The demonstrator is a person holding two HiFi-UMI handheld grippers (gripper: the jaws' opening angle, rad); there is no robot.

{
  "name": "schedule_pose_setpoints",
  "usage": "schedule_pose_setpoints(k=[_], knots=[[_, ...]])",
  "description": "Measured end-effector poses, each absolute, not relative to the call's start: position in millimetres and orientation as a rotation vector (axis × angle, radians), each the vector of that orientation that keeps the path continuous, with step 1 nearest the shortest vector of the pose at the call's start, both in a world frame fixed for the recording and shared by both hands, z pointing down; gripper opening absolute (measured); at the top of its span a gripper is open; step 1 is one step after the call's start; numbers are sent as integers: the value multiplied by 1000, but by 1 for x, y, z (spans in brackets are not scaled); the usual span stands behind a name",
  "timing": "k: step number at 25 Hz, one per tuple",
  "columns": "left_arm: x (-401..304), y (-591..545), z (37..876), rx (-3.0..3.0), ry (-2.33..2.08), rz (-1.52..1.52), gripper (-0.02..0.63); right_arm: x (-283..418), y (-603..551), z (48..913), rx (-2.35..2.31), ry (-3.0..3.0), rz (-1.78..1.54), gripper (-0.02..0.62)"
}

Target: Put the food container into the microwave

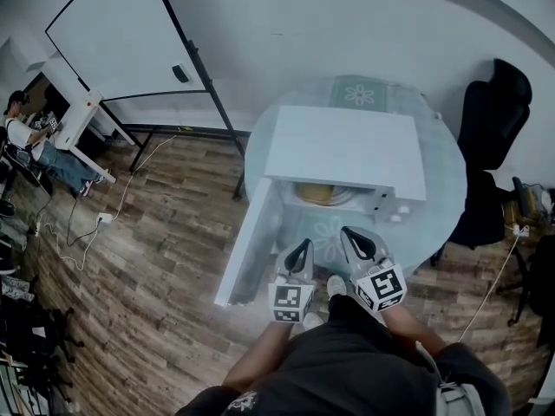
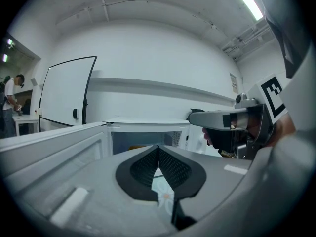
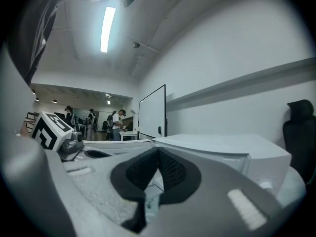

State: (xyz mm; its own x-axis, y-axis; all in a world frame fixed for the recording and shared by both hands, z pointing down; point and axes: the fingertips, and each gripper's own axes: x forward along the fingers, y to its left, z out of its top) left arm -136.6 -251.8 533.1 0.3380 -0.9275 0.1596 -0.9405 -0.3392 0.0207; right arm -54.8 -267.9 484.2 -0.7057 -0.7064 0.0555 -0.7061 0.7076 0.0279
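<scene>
A white microwave [image 1: 347, 150] stands on a round glass table [image 1: 438, 189], its door [image 1: 251, 241] swung open to the left. In its cavity sits a tan food container [image 1: 316, 193], of which the left gripper view shows only an orange sliver [image 2: 137, 147]. My left gripper [image 1: 303, 247] hovers in front of the opening, jaws shut with nothing in them [image 2: 158, 148]. Beside it, to the right, my right gripper [image 1: 349, 234] is also shut and empty [image 3: 158, 150]. Both are short of the cavity and apart from the container.
A whiteboard on a stand [image 1: 130, 37] is at the back left. A black office chair [image 1: 494, 111] stands right of the table. A person [image 1: 35, 141] sits at a white desk at far left. Cables [image 1: 87, 232] lie on the wooden floor.
</scene>
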Motion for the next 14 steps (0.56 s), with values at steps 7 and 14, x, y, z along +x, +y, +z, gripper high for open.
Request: schedule_pose_setpoints(k=[7, 14], knots=[[-140, -246, 533, 2471, -1754, 179, 6, -57, -259, 487, 1156, -2844, -12, 1], [-147, -239, 533, 2459, -1773, 182, 6, -62, -251, 486, 1143, -2857, 0, 1]])
